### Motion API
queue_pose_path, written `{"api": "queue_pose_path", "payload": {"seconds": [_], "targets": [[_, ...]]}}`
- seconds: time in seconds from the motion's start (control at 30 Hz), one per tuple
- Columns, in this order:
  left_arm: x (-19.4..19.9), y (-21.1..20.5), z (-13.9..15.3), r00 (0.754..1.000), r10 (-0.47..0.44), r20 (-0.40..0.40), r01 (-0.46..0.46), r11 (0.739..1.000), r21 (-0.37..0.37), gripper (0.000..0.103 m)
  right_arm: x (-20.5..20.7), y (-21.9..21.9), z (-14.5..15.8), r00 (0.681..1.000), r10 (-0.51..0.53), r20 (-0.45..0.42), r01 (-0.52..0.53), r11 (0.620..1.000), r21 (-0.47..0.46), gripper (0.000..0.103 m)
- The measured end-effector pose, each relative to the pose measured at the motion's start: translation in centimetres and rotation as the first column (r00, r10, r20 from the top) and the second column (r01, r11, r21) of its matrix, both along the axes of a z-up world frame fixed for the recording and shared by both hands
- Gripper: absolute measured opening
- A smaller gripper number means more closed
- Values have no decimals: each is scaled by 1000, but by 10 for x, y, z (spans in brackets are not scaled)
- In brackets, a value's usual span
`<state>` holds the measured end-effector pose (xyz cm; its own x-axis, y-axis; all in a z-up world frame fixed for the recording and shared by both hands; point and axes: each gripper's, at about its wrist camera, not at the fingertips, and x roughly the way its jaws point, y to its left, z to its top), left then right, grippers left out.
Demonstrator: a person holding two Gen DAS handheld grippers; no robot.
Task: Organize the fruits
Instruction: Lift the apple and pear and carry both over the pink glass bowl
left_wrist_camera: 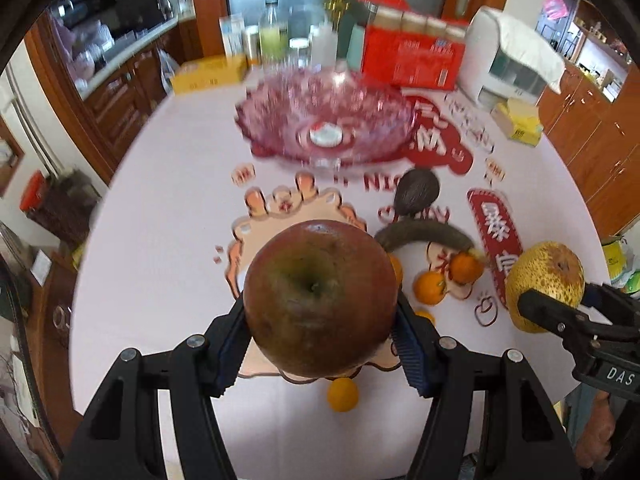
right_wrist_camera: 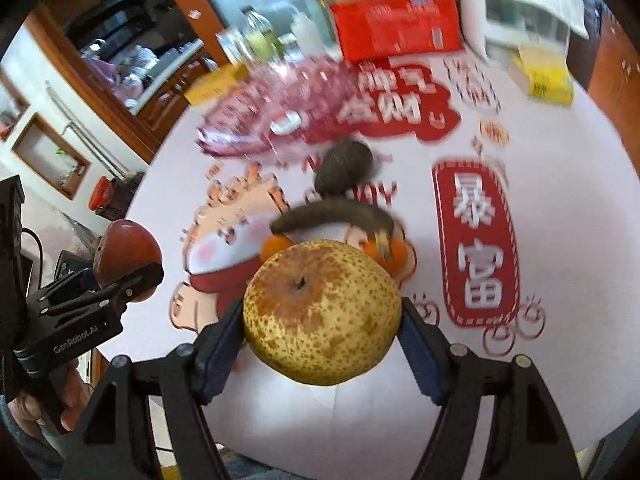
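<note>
Red apple (left_wrist_camera: 320, 300) clamped in left gripper (left_wrist_camera: 320, 344), one pear (right_wrist_camera: 322, 312) in right gripper (right_wrist_camera: 322, 344), four oranges (left_wrist_camera: 430, 287) below.

Left tool (left_wrist_camera: 320, 344), right tool (right_wrist_camera: 320, 344) clamped, tilted downward.

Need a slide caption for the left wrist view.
Left gripper holds an apple above the table, pink bowl ahead.

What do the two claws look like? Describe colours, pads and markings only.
Both are matte black angular frames with silver screw heads and ribbed blue pads. The left claw carries white "GenRobot.AI" lettering on its body; the right claw shows white "DAS" letters on its housing.
</note>
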<state>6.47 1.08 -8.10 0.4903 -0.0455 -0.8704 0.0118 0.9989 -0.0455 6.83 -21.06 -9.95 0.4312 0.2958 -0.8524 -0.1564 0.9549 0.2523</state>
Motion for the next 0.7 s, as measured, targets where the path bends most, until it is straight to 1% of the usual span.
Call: {"api": "queue_pose_path", "payload": {"seconds": [0.17,0.23,0.37,0.5,0.6,0.7], "targets": [[-2,1,46,997,10,77,-14,999,50,64,8,9,43,992,58,108,-55,998,-32,74],[0,4,67,994,14,109,-23,997,76,64,14,13,65,984,76,162,-70,997,-42,74],[12,8,98,988,14,155,-33,992,122,64,28,18,99,967,89,241,-82,996,-39,74],[32,13,130,978,2,208,-41,982,185,64,50,26,132,948,91,306,-82,996,-43,74],[53,17,149,973,-16,232,-33,978,206,64,70,38,152,936,94,339,-79,995,-58,74],[83,21,162,968,-42,249,-14,976,218,64,97,48,163,932,81,354,-59,996,-72,74]]}}
